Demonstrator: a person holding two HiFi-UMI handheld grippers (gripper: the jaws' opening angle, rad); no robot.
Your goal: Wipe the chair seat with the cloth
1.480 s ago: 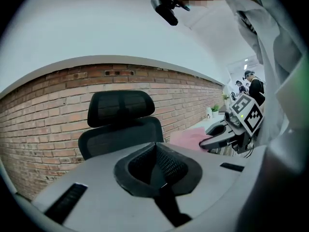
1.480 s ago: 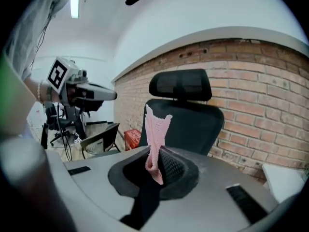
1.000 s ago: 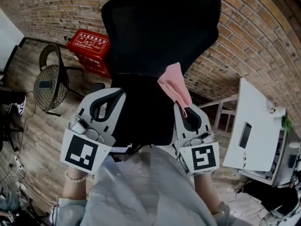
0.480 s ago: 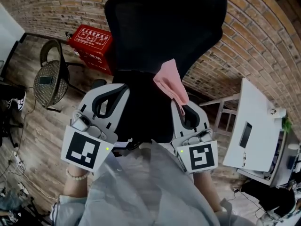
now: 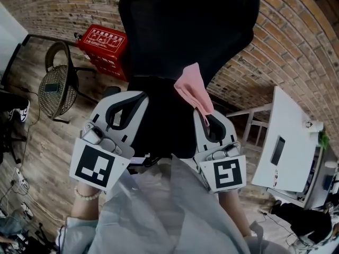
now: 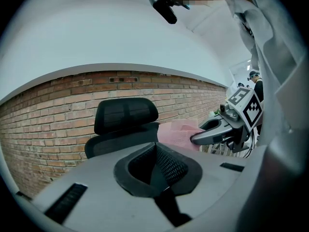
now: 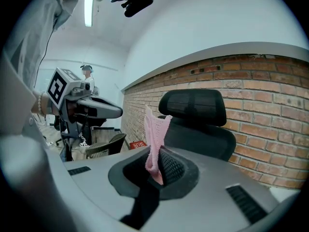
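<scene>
A black office chair fills the middle of the head view, its dark seat lying between my two grippers. My right gripper is shut on a pink cloth that stands up from its jaws over the seat's right side. In the right gripper view the cloth hangs pinched between the pads, with the chair's headrest beyond it. My left gripper hovers at the seat's left edge. Its jaws are shut with nothing between them. The chair back and the cloth show ahead of it.
A brick wall runs behind the chair. A red crate and a wicker chair stand on the wooden floor at the left. A white desk stands at the right. My pale sleeves fill the bottom of the head view.
Both grippers and the cloth have drifted slightly up and toward the chair. Neither grip has changed.
</scene>
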